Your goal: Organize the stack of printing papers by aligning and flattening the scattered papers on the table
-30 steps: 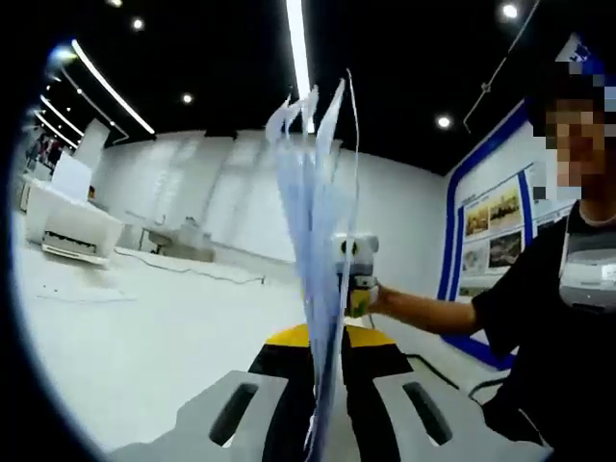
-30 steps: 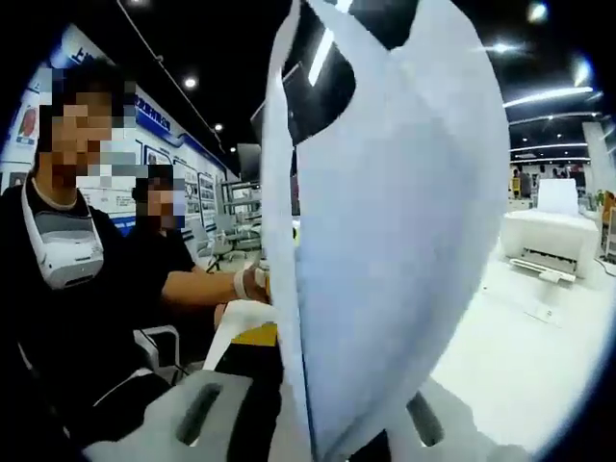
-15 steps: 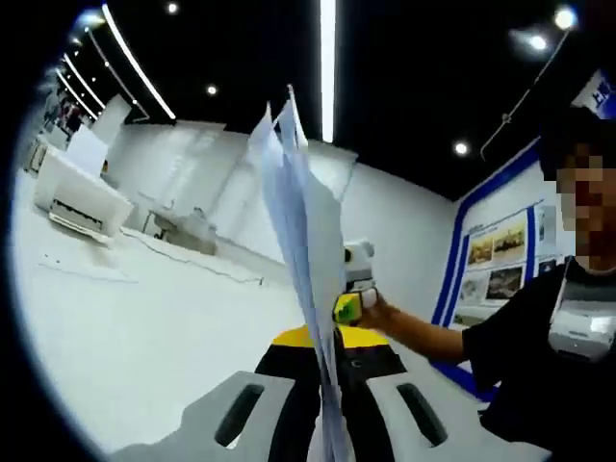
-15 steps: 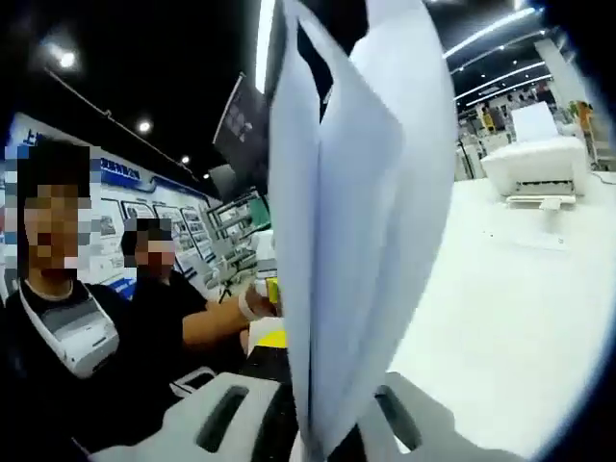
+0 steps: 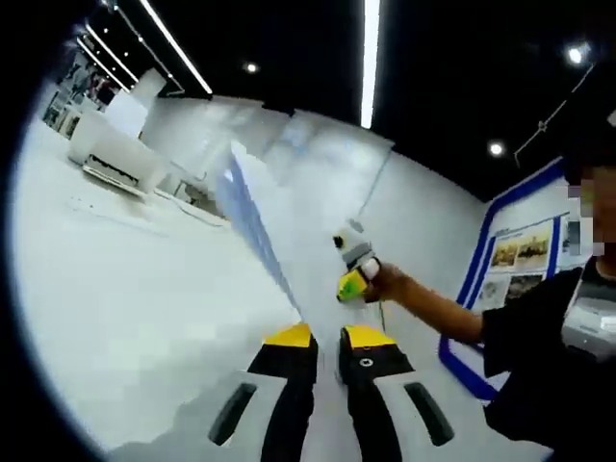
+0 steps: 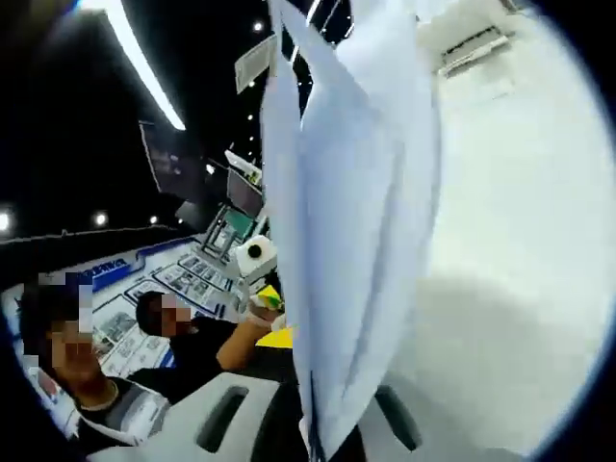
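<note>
Printer: a white boxy printer [image 5: 114,159] stands far off at the left of the left gripper view, on the white counter [image 5: 125,289].
Counter: broad and white, spreading under both grippers; in the right gripper view it fills the right side [image 6: 520,250].
Papers: the stack of thin white printing papers [image 5: 252,223] is held up off the counter, seen edge-on in the left gripper view and slanting up to the left from the jaws; in the right gripper view the sheets [image 6: 351,212] rise broad and loosely fanned, their edges uneven.
Left gripper: the grey gripper with black, yellow-tipped jaws [image 5: 325,339] has its jaws drawn near together with the lower edge of the papers running down between them; a clamp looks likely.
Right gripper: the grey gripper [image 6: 318,423] is pressed together on the bottom of the papers.
Person: someone in a black shirt [image 5: 539,346] at the right of the left gripper view holds the other gripper out beyond the sheets.
</note>
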Motion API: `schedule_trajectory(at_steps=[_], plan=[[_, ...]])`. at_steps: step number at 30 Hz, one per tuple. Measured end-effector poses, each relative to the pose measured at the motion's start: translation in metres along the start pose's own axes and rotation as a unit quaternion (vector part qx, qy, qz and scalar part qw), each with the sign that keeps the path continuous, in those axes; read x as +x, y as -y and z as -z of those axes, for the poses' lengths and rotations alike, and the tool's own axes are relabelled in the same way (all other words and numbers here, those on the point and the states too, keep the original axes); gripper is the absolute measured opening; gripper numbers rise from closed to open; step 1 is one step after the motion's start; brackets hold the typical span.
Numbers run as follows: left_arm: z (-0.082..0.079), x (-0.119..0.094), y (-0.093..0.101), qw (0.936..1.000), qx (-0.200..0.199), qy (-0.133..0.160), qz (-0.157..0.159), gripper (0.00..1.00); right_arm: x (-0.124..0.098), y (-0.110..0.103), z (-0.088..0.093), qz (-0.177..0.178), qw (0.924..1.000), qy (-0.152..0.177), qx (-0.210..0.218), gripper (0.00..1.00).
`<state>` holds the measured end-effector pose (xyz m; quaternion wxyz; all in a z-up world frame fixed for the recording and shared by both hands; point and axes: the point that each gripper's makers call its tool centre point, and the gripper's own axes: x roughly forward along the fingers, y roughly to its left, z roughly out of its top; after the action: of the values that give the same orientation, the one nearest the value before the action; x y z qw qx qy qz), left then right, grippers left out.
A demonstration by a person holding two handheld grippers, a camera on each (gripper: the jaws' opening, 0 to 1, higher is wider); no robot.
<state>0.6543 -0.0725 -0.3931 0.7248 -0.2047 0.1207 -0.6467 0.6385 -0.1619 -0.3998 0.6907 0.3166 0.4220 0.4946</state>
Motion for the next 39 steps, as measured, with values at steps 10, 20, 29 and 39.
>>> schedule_trajectory(at_steps=[10,20,29,39], plan=[[-0.011,-0.024,-0.016,0.9988,-0.012,0.043,-0.02,0.14,0.004,0.031,0.016,0.036,0.9978,-0.025,0.05,0.0],[0.008,0.001,-0.005,0.9998,0.001,0.014,-0.01,0.15,0.007,0.042,0.02,0.047,0.996,-0.041,0.065,0.0],[0.026,0.017,-0.014,0.9982,0.048,-0.023,-0.027,0.16,0.013,0.059,0.011,0.073,0.9922,-0.067,0.076,0.0],[0.053,0.022,-0.035,0.9894,0.072,-0.096,-0.081,0.12,0.02,0.054,0.008,0.084,0.992,-0.074,0.059,0.0]])
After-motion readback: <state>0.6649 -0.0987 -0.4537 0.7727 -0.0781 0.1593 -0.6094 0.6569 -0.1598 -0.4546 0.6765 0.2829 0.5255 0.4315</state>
